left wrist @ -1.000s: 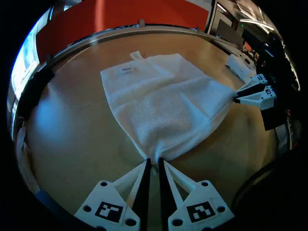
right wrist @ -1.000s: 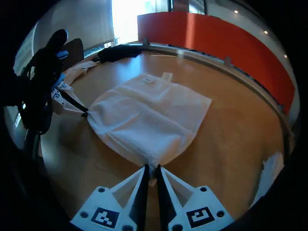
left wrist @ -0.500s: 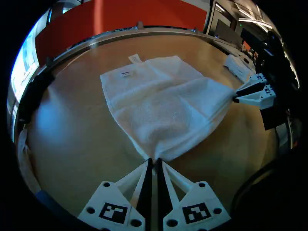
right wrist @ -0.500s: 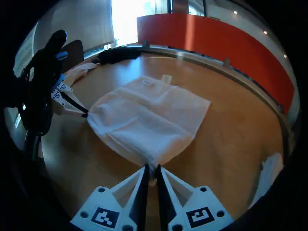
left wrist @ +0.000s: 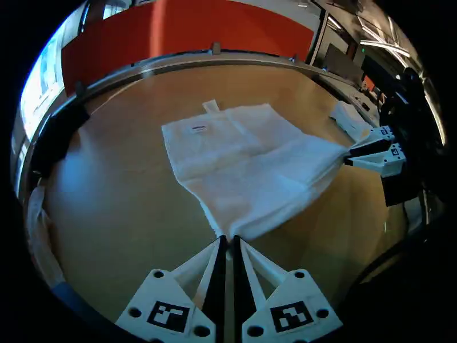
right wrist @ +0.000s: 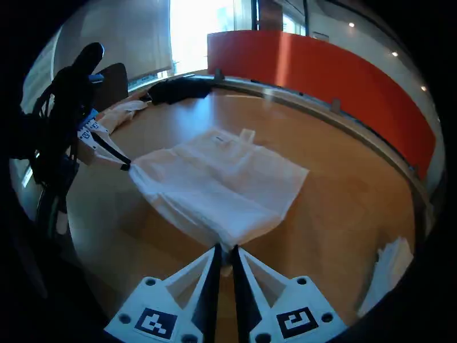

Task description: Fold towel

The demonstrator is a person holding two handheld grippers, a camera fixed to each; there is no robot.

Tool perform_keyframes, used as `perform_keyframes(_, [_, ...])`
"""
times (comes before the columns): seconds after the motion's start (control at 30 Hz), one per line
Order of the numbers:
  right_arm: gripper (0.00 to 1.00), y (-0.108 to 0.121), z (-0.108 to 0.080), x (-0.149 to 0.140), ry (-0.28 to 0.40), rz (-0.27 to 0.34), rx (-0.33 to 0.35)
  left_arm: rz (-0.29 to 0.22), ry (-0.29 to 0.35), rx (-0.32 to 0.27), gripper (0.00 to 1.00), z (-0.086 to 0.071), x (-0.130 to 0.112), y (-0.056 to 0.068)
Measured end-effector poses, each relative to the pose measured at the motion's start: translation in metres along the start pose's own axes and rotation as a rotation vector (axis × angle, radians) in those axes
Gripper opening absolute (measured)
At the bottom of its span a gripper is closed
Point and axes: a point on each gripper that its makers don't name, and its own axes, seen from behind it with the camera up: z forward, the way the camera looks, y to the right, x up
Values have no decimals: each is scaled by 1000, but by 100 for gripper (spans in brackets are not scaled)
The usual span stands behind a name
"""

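Note:
A white towel (left wrist: 251, 160) (right wrist: 220, 180) lies partly on the wooden table (left wrist: 114, 188) (right wrist: 354, 188), its near edge lifted and stretched between both grippers. My left gripper (left wrist: 227, 240) is shut on one near corner. My right gripper (right wrist: 224, 248) is shut on the other near corner. In the left gripper view the right gripper (left wrist: 349, 158) pinches the towel at the right. In the right gripper view the left gripper (right wrist: 124, 166) pinches it at the left, held by a person's dark-sleeved arm (right wrist: 57, 131). The towel's far edge with a small tag (left wrist: 211, 106) (right wrist: 247, 135) rests on the table.
An orange wall panel (left wrist: 183, 28) (right wrist: 343, 80) runs behind the table's curved far rim. A dark bundle (right wrist: 177, 88) and a pale cloth (right wrist: 123, 111) lie near the far left edge in the right gripper view. More white cloth (right wrist: 391, 266) (left wrist: 348, 117) sits near the table's right edge.
Both grippers have risen slightly with the towel's near edge, pulling it tauter and flatter. The towel's far edge stays on the table.

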Motion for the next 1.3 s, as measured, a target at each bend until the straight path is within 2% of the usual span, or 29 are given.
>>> perform_keyframes(0.3, [13, -2, -26, 24, 22, -17, -1, -20, 20, -9, 7, -27, 16, 10])
perform_keyframes(0.5, [13, -3, -42, 36, 33, -17, 2, -52, 35, -14, 7, -46, 25, 16])
perform_keyframes(0.7, [13, -3, -52, 40, 31, -11, 6, -83, 41, -20, 7, -60, 29, 22])
perform_keyframes(0.9, [13, -5, -60, 43, 29, -15, 10, -92, 47, -20, 7, -73, 31, 29])
perform_keyframes(1.1, [13, -7, -66, 44, 30, -14, 14, -114, 43, -26, 7, -80, 27, 34])
perform_keyframes(1.3, [13, -6, -66, 44, 28, -14, 13, -127, 44, -26, 7, -79, 26, 36])
